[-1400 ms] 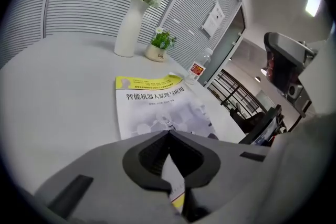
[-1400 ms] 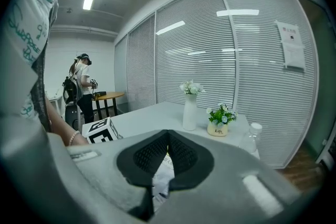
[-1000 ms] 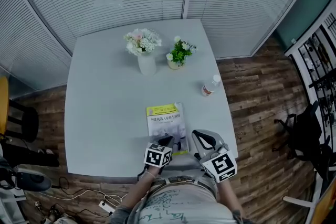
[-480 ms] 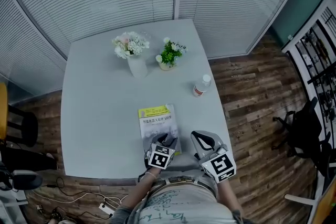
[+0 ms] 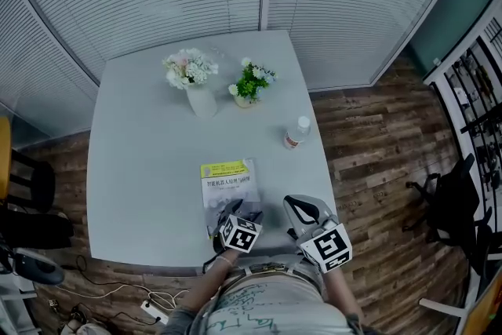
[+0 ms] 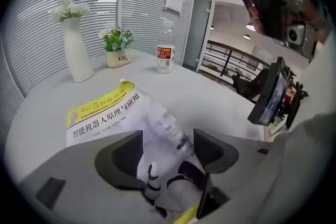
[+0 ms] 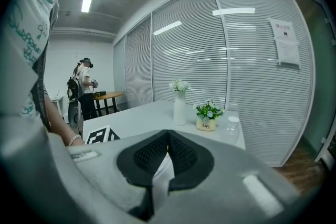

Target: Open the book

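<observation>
Yellow-banded and closed, the book (image 5: 229,183) lies flat on the grey table (image 5: 141,169) near its front edge, and the left gripper (image 5: 235,209) tilts down over the book's near end. Its jaws have just been opening and now stand spread wide, the cover showing between them with neither pad pressing on it. Off to the right, just beside the book at the table's edge, the right gripper (image 5: 302,208) has its jaws pressed together on nothing.
</observation>
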`<state>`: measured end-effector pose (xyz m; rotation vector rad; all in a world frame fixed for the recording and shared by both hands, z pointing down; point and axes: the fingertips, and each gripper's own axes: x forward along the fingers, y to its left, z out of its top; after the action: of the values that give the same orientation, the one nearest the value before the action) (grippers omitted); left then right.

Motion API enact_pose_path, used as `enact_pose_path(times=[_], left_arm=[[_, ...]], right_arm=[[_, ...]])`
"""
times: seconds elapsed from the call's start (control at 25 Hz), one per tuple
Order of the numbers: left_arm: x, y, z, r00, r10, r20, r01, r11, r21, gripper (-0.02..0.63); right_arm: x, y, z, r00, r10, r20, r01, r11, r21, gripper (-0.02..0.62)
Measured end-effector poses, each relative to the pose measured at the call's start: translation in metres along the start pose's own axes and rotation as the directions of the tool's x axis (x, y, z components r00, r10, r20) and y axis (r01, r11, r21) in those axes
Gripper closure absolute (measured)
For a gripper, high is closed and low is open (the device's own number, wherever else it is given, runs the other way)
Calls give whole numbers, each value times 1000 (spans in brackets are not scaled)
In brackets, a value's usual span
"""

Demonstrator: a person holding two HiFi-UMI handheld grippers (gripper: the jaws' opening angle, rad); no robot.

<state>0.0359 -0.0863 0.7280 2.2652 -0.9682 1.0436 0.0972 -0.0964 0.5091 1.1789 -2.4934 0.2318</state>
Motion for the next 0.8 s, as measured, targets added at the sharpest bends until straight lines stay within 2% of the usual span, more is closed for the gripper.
enact_pose_path(times=[0.12,0.2,0.28,0.4,0.8], left_arm=[[3,3,-3,999,24,-26,-23,999,40,308],[2,4,-6,999,17,-47,-16,1000,16,311],[-2,4,-7,998,-8,-61,6,1000,-28,374],[-11,2,-7,999,-19,-51,17,999,-32,505],[-25,14,-7,999,-48,7,48,986,-161,565]], right_arm=[[2,-3,0,1000,16,-1,-16,1000,-7,592],[3,-5,0,1000,22,2,-22,1000,-10,594],[5,-6,2,1000,25,4,-25,1000,-14,594],[6,-6,3,1000,29,9,-29,999,-15,594],[10,9,4,999,36,10,-36,999,-17,594]])
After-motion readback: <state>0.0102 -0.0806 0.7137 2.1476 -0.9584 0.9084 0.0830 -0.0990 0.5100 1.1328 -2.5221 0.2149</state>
